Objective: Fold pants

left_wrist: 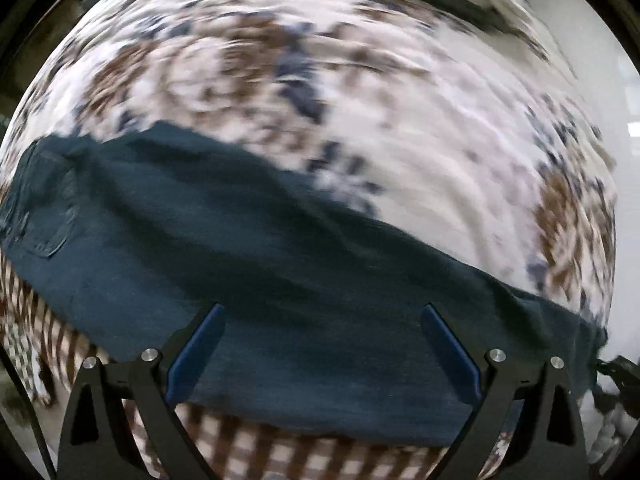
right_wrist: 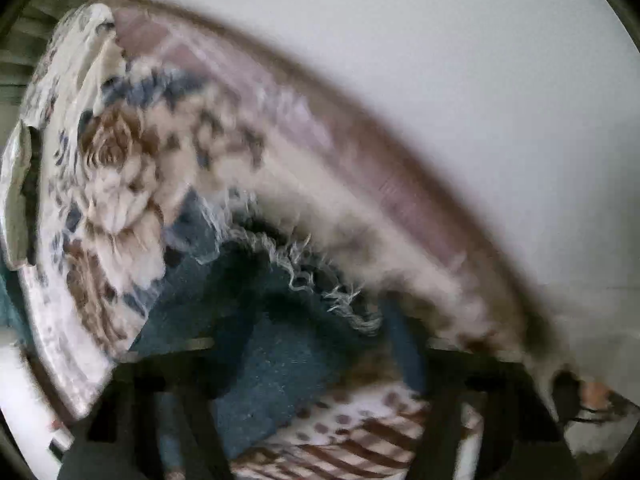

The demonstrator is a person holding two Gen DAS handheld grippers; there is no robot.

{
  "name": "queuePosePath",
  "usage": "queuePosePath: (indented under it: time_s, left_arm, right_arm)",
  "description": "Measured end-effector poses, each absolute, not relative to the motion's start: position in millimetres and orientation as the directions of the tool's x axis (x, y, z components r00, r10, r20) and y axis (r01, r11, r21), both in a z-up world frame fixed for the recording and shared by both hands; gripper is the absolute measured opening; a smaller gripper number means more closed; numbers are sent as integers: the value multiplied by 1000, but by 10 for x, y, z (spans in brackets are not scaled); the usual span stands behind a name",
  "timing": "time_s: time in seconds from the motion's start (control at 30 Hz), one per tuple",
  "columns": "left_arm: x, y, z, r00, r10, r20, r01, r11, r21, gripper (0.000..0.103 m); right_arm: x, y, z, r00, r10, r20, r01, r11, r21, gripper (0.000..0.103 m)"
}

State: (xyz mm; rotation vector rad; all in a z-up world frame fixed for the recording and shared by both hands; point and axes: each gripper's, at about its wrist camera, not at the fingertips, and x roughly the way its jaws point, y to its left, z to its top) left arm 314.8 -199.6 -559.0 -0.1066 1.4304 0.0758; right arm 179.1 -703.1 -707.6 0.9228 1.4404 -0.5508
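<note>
Dark blue jeans (left_wrist: pixel 248 248) lie stretched across a floral bedspread (left_wrist: pixel 400 128), waist and back pocket at the left. My left gripper (left_wrist: pixel 322 344) is open, its blue fingers (left_wrist: pixel 196 356) wide apart just above the jeans' near edge. In the blurred right wrist view a frayed leg hem (right_wrist: pixel 320 276) of the jeans (right_wrist: pixel 272 360) lies ahead. My right gripper (right_wrist: pixel 288 344) is smeared by motion; its fingers (right_wrist: pixel 404 344) seem spread over the denim, and I cannot tell whether it holds anything.
A brown-and-white checked cloth (left_wrist: pixel 280 460) lies under the jeans near me, also in the right wrist view (right_wrist: pixel 360 440). A white wall (right_wrist: pixel 460 80) stands beyond the bed's far edge. A pale floor shows at the right (left_wrist: pixel 624 200).
</note>
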Motion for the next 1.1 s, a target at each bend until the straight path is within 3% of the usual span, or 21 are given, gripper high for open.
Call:
queuePosePath:
  time_s: [0.03, 0.07, 0.13, 0.2, 0.23, 0.33, 0.43, 0.5, 0.53, 0.7, 0.77, 0.8, 0.97, 1.1]
  left_arm:
    - [3146, -2060, -5588, 142, -12, -990, -101, 995, -26, 100]
    - [3141, -2117, -5581, 145, -10, -989, -87, 996, -23, 100]
    - [3136, -2210, -5563, 151, -6, -989, -61, 998, -15, 100]
    - [3132, -2245, -5544, 158, 3, -988, -50, 999, -5, 100]
    - [3130, -2248, -5541, 159, 6, -987, -48, 999, -2, 100]
    - [3177, -2162, -5555, 157, 9, -988, -64, 998, -1, 100]
    - [3193, -2070, -5527, 165, 14, -986, -80, 997, 0, 100]
    - [3190, -2006, -5516, 170, 21, -985, -93, 996, 5, 100]
    - [3192, -1974, -5520, 170, 23, -985, -100, 995, 6, 100]
    - [3161, -1640, -5391, 204, 91, -975, -157, 986, 59, 100]
    - [3159, -1442, -5333, 211, 106, -972, -186, 980, 67, 100]
    - [3169, -1300, -5306, 205, 107, -973, -204, 977, 65, 100]
    - [3295, -492, -5261, 157, 100, -983, -338, 940, 41, 100]
    - [3513, 228, -5351, 78, 56, -995, -450, 893, 15, 100]
  right_arm:
    - [1824, -6988, -7021, 106, 169, -980, 777, 601, 188, 20]
    - [1865, -6928, -6911, 113, 103, -988, 743, 652, 153, 15]
    - [1868, -6860, -6640, 134, -59, -989, 704, 708, 53, 14]
    - [1801, -6931, -6627, 112, -116, -987, 713, 701, -1, 12]
    - [1757, -7017, -6714, 83, -106, -991, 723, 691, -13, 6]
    - [1686, -7275, -7016, 10, 57, -998, 741, 670, 46, 7]
    - [1731, -7404, -6756, 49, 35, -998, 732, 679, 60, 14]
    - [1784, -7428, -6531, 105, 26, -994, 723, 684, 95, 37]
    - [1822, -7403, -6447, 123, 28, -992, 714, 692, 108, 55]
    - [2442, -6378, -6146, 179, 152, -972, 426, 879, 215, 59]
    - [2758, -5657, -6126, 196, 209, -958, 263, 930, 257, 74]
    - [2882, -5293, -6109, 203, 251, -946, 175, 942, 287, 76]
    - [3610, -3406, -6157, 86, 469, -879, -78, 883, 464, 76]
    - [4027, -2294, -6197, -58, 580, -813, -168, 797, 580, 76]
